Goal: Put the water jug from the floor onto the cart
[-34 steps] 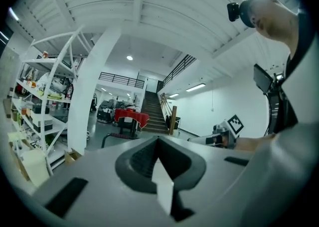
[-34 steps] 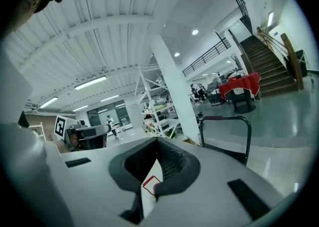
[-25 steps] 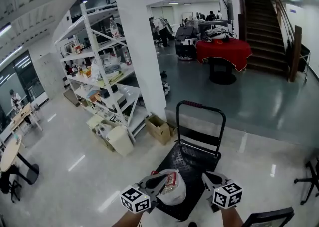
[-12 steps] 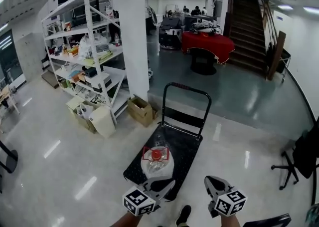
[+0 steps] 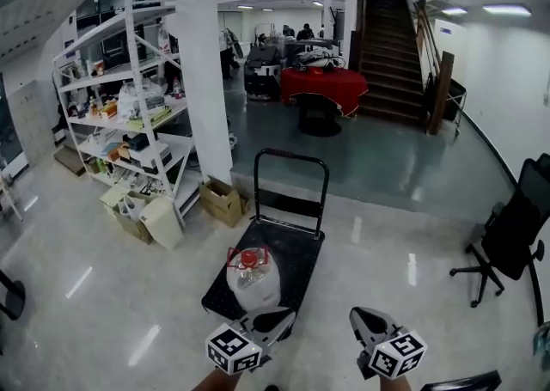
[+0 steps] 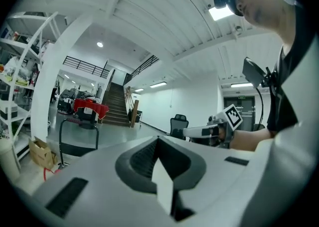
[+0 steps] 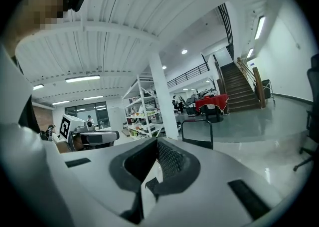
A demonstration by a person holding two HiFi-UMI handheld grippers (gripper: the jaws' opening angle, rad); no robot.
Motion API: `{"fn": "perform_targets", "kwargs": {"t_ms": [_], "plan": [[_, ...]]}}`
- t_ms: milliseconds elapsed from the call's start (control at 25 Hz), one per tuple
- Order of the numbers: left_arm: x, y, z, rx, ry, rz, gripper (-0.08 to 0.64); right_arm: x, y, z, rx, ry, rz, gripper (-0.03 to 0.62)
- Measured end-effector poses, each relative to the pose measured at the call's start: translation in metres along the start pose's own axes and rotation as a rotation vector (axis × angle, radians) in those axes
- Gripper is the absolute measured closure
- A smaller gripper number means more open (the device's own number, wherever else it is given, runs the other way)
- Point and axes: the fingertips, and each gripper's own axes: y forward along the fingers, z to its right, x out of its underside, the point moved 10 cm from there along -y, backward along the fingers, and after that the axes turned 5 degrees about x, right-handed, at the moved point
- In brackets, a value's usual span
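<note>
Head view: a clear plastic water jug with a red cap (image 5: 253, 281) stands upright on a black flat platform cart (image 5: 298, 252). The left hand-held gripper (image 5: 287, 317) and the right hand-held gripper (image 5: 355, 317) hover nearby.

Left gripper view: jaws pressed together, nothing between.

Right gripper view: jaws pressed together, nothing between.

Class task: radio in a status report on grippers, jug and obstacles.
Left gripper shut, empty. Right gripper shut, empty. Water jug upright on cart. Nothing blocking it.
</note>
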Motion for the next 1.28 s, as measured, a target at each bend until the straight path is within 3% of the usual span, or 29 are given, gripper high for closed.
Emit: {"fn": "perform_targets", "kwargs": {"t_ms": [360, 560, 880, 1280], "plan": [[0.008, 0.043, 0.163, 0.017, 0.029, 0.023, 0.558, 0.030, -0.186, 0.038, 0.037, -0.044, 0.031, 0.589], [0.010, 0.057, 0.246, 0.055, 0.039, -0.021, 0.558, 0.047, -0.264, 0.043, 0.058, -0.011, 0.040, 0.589], [0.021, 0.016, 0.319, 0.102, 0.063, -0.035, 0.558, 0.065, -0.328, -0.008, 0.084, -0.018, 0.080, 0.589], [0.076, -0.110, 0.380, 0.182, 0.059, -0.033, 0.558, 0.131, -0.389, -0.141, 0.160, 0.022, 0.018, 0.589]]}}
